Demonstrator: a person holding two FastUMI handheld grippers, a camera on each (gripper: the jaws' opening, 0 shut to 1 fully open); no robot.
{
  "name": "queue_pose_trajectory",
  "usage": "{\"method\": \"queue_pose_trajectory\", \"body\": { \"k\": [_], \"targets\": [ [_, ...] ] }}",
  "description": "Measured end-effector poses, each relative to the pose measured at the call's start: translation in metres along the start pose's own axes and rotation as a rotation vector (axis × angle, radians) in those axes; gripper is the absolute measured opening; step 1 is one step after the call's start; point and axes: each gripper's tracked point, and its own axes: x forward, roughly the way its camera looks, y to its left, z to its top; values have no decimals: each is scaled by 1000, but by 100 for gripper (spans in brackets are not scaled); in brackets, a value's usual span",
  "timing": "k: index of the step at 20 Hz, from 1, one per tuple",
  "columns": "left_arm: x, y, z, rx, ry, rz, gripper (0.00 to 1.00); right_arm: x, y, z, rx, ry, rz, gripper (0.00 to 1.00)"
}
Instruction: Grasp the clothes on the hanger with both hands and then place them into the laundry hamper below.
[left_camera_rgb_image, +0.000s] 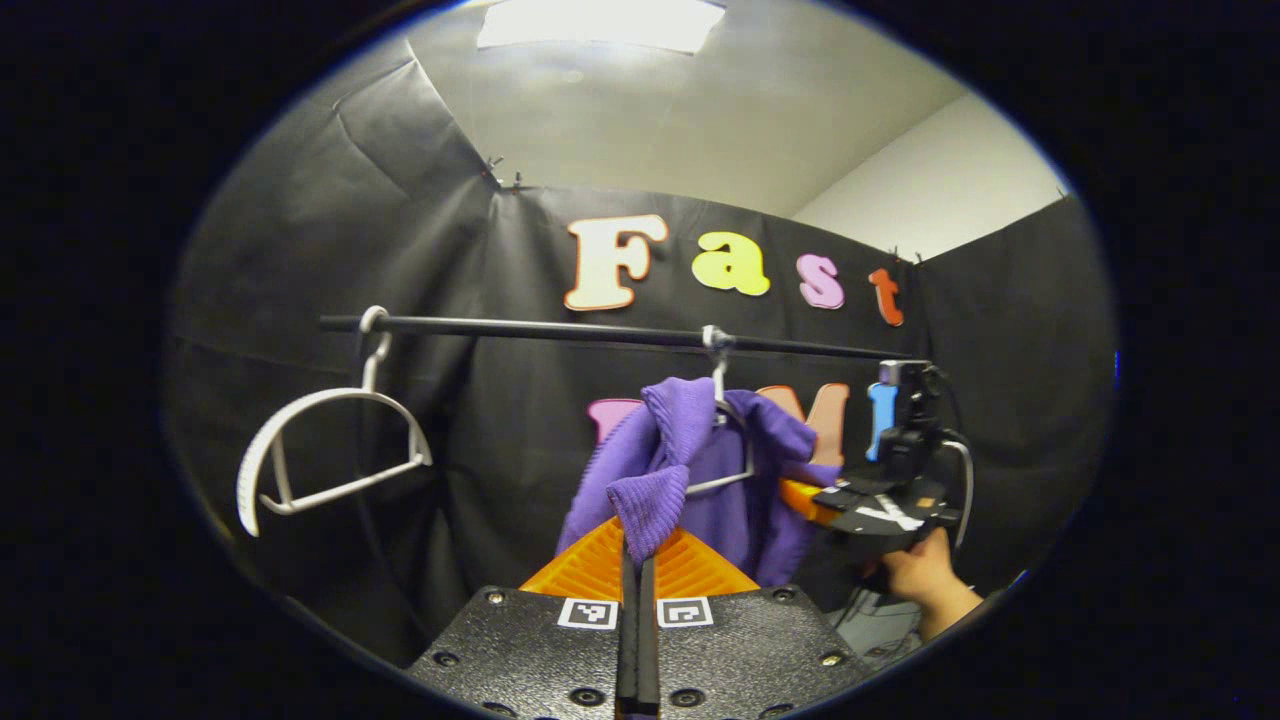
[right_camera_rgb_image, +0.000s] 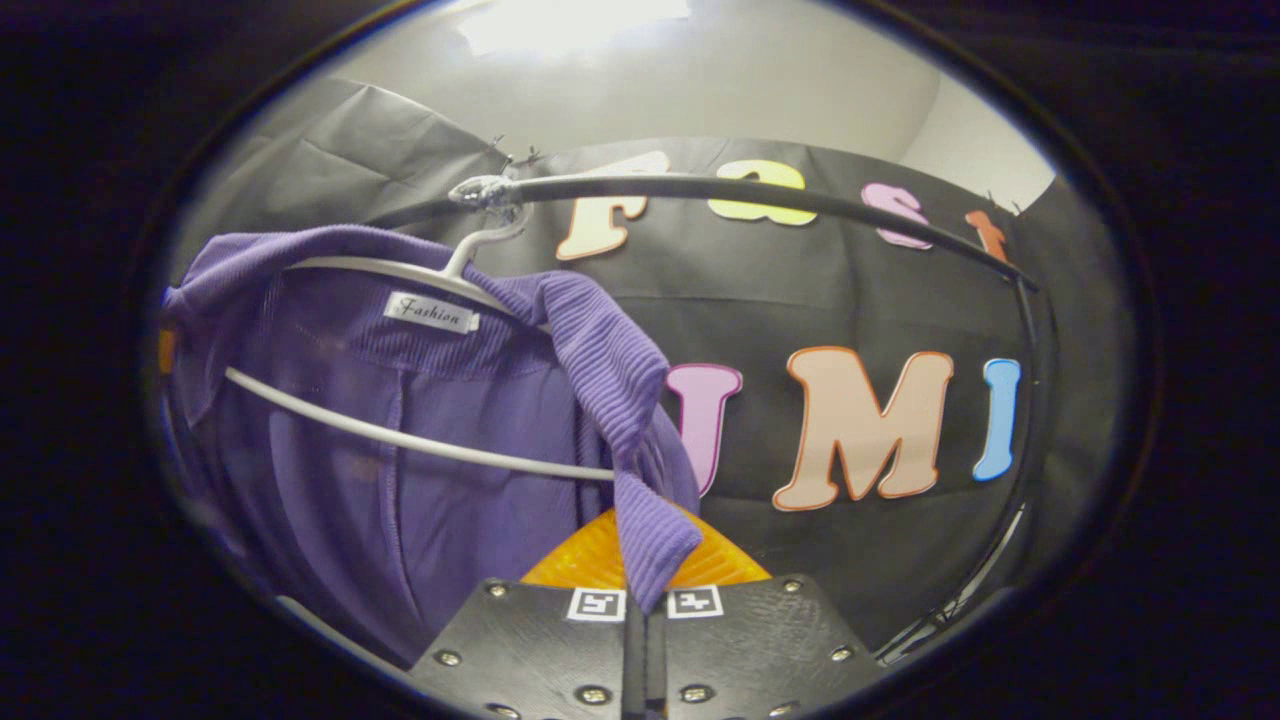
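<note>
Purple ribbed knit garment (left_camera_rgb_image: 700, 470) draped over a white hanger (left_camera_rgb_image: 730, 440), hung from the black rail (left_camera_rgb_image: 600, 332); collar bunched toward one side of that hanger, body hanging below its crossbar. Second white hanger (left_camera_rgb_image: 330, 450) bare, farther along the rail, well apart from the garment.

Left gripper (left_camera_rgb_image: 637, 570): fingers drawn together with a fold of the ribbed edge pinched between them, cloth rising out of the closed gap. Grip judged sound but narrow, taken on a hem fold only.

Right gripper (right_camera_rgb_image: 645, 590): fingers likewise closed, a ribbed strip of the garment (right_camera_rgb_image: 400, 450) hanging down into the seam between them. Same tool also seen from the left gripper view, beside the garment, held by a hand (left_camera_rgb_image: 925, 575). Hanger (right_camera_rgb_image: 420, 440) crossbar seen running across the cloth, just above that grip.

Hamper: no sighting; position taken from the task wording as below the rail.

Step in hand, as judged: both holds made, garment not yet freed from the hanger.

Recommendations:
- Lift both holds together, upward and off the hanger shoulders, before any downward pull; straight pull down likely to drag the hanger hook along the rail or tip it off.
- Keep both grips level; uneven lift likely to snag the collar on the hanger arm.
- Maintain full closure throughout; thin hem folds prone to slipping under the garment's weight.
- Lower only once cloth clear of the crossbar.
</note>
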Motion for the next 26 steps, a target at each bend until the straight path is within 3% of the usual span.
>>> {"method": "queue_pose_trajectory", "body": {
  "k": [3,10,11,16,21,26],
  "targets": [
    [2,20,5,52,-18,88,0,-7,-22,16,-21,-79,-120,1],
    [11,48,56,240,-130,250,0,18,-28,36,-7,-79,-142,1],
    [16,49,68,246,-155,261,0,24,-33,41,-7,-79,-149,5],
    [37,68,102,290,-196,293,0,52,-50,52,-36,-82,-170,1],
    [63,79,101,339,-164,299,2,76,-54,52,-63,-80,-173,1],
    [90,100,97,340,-121,312,0,104,-50,41,-55,-61,-117,1]
  ]
}}
